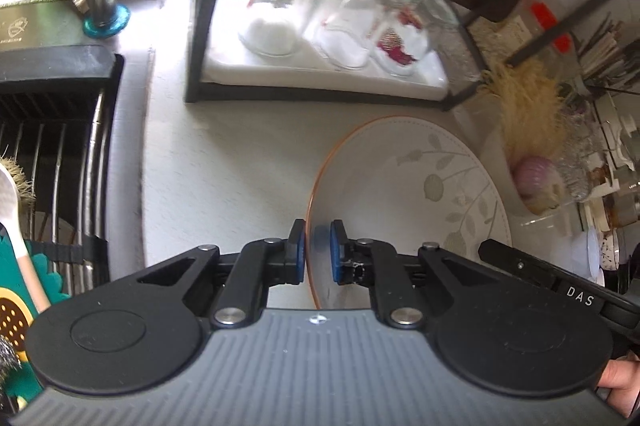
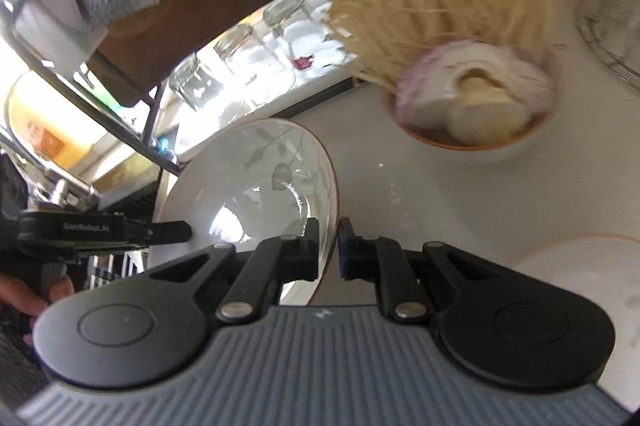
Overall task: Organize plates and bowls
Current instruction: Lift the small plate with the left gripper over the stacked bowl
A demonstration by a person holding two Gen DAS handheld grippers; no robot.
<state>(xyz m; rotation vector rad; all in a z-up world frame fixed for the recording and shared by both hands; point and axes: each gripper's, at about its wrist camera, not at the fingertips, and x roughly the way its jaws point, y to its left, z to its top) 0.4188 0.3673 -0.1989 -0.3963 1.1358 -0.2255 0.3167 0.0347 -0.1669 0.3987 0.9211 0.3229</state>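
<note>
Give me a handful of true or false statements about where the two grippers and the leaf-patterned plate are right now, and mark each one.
1. Both grippers straddle the rim of the white leaf-patterned plate with the orange edge. True: the left gripper and the right gripper sit on opposite sides.
2. The plate lies flat on the pale countertop. False: it is tilted up.
3. The white bowl with the orange rim is empty. False: it holds a halved purple onion.
4. Clear glass jars stand under the dark metal shelf. True.
</note>
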